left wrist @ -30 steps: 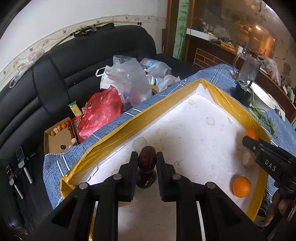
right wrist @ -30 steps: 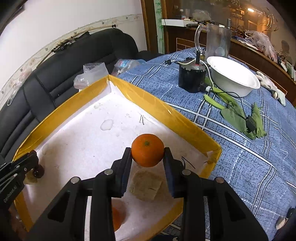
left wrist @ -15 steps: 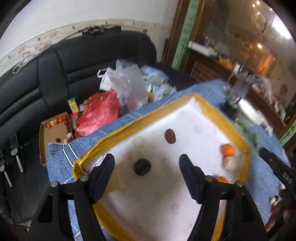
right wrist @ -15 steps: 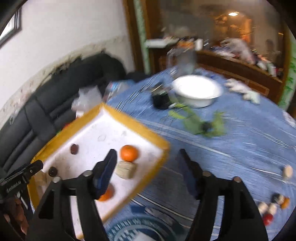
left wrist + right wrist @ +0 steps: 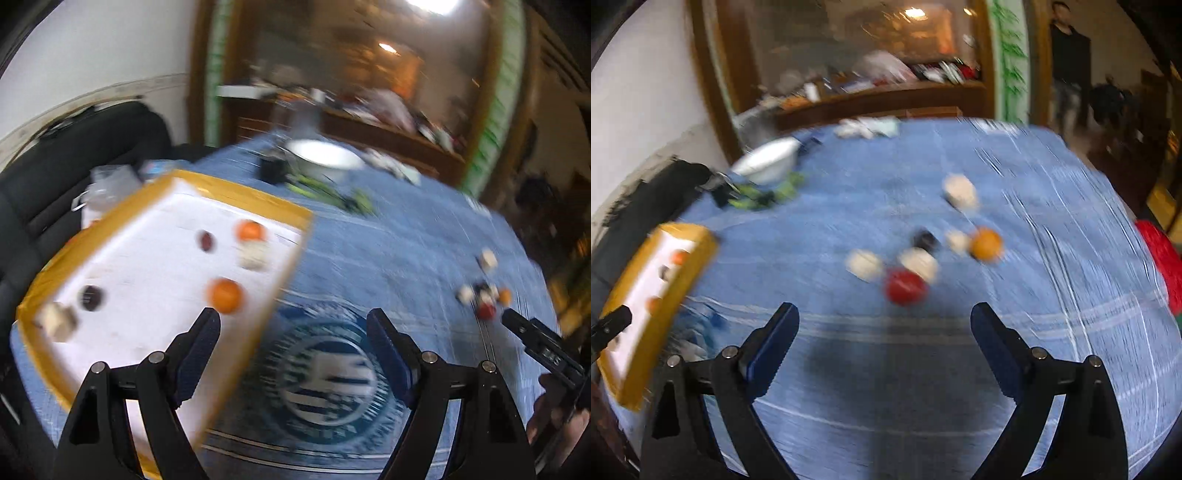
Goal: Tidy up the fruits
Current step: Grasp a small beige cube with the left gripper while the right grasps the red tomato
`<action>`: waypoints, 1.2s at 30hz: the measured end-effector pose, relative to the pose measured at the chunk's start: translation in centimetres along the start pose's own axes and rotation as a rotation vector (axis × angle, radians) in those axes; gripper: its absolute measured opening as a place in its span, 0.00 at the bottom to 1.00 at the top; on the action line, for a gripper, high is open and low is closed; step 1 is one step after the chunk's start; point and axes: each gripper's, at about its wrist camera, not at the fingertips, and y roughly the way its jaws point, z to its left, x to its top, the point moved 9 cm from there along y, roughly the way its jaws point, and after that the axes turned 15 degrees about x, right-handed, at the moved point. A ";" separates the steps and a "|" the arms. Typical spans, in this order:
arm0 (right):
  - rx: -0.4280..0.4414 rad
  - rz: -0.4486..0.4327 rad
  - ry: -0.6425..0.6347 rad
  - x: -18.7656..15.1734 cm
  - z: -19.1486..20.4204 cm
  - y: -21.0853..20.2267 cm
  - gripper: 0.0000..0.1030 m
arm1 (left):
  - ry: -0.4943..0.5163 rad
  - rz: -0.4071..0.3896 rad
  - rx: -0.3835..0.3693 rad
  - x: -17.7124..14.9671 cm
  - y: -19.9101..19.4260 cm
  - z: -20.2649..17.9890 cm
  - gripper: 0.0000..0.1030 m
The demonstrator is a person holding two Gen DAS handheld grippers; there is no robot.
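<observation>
Left wrist view: the left gripper [image 5: 293, 326] hangs wide apart and empty by the yellow-rimmed tray [image 5: 236, 192], where two oranges [image 5: 226, 295] and dark fruits lie. The right gripper [image 5: 884, 321], spread and empty, hovers near the loose fruit pile [image 5: 905, 286], well right of the tray.

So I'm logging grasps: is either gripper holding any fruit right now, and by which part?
Nothing is held. The left gripper and the right gripper are both open, with only tablecloth showing between their fingers.
</observation>
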 end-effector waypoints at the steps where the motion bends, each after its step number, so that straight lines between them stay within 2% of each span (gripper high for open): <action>1: -0.018 0.017 0.010 -0.5 -0.9 0.3 0.85 | 0.038 0.013 -0.019 -0.6 0.3 -1.5 0.79; 3: -0.034 0.037 0.013 -1.1 -2.0 0.6 0.79 | 0.088 0.033 -0.034 -1.4 0.7 -3.0 0.79; 6: -0.015 0.057 0.023 -0.8 -2.3 1.6 0.77 | 0.141 0.038 -0.046 -2.0 0.7 -4.6 0.79; 11: -0.042 0.080 0.005 0.1 -2.2 3.8 0.69 | 0.139 0.028 -0.046 -1.7 0.7 -5.1 0.79; 13: -0.042 0.091 0.010 0.3 -2.4 4.6 0.63 | 0.123 0.027 -0.053 -1.5 0.9 -5.2 0.79; 17: -0.051 0.103 0.003 0.6 -2.5 5.4 0.34 | 0.137 0.025 -0.054 -1.2 1.7 -6.9 0.79; 23: -0.064 0.085 0.031 0.6 -5.2 3.7 0.34 | 0.218 0.039 -0.122 -1.0 3.1 -13.0 0.79; 29: -0.059 0.027 0.110 1.0 -8.6 1.4 0.34 | 0.331 0.066 -0.215 -1.1 5.1 -22.0 0.78; 31: -0.047 0.010 0.143 1.1 -9.4 1.0 0.34 | 0.353 0.084 -0.232 -1.1 5.9 -24.0 0.68; 32: -0.043 0.006 0.148 1.1 -9.6 1.0 0.34 | 0.373 0.092 -0.222 -1.3 6.4 -24.5 0.52; 33: -0.038 0.008 0.148 1.1 -9.6 1.1 0.34 | 0.388 0.059 -0.186 -1.0 6.6 -24.6 0.44; 34: -0.034 0.011 0.147 1.1 -9.6 1.3 0.34 | 0.392 0.058 -0.206 -0.9 6.5 -24.8 0.24; 35: -0.029 0.018 0.143 1.0 -9.4 1.5 0.34 | 0.396 0.063 -0.219 -1.0 6.4 -24.9 0.16; 36: -0.027 0.022 0.137 1.0 -9.4 1.6 0.34 | 0.400 0.056 -0.209 -1.0 6.3 -24.7 0.16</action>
